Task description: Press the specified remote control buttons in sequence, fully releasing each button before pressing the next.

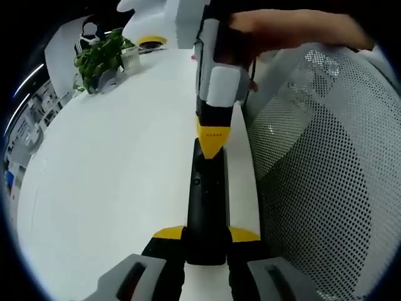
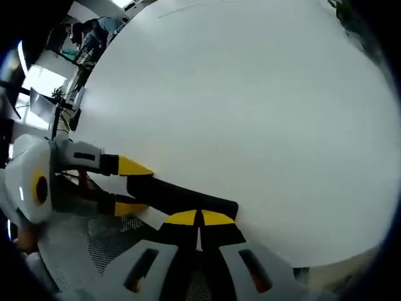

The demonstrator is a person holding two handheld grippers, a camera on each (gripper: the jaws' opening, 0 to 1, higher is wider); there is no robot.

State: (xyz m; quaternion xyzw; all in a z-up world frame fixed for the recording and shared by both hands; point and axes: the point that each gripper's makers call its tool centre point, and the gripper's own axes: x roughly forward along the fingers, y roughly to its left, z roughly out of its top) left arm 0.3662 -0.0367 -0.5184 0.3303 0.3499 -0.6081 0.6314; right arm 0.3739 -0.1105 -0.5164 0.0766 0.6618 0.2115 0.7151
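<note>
White tabletop (image 1: pixel 113 188), remote control (image 1: pixel 207 207) black along its chair-side edge. Your left gripper (image 1: pixel 207 241) clamps the near end; your right gripper (image 2: pixel 199 219), jaws closed together, tips pressing the far end. One press underway; sequence position can't be judged.

The remote control (image 1: pixel 205 207) is a long, slim black bar lying flat along the edge of the white tabletop (image 1: pixel 113 188), close beside a white mesh chair back. In the left gripper view it runs straight away from the camera, its near end clamped between the left tool's (image 1: pixel 205 235) yellow-tipped jaws, with a small round button visible on its upper face. The right tool's (image 2: pixel 199 218) closed yellow tips rest on its far end. In the right gripper view it lies at a slant.
</note>
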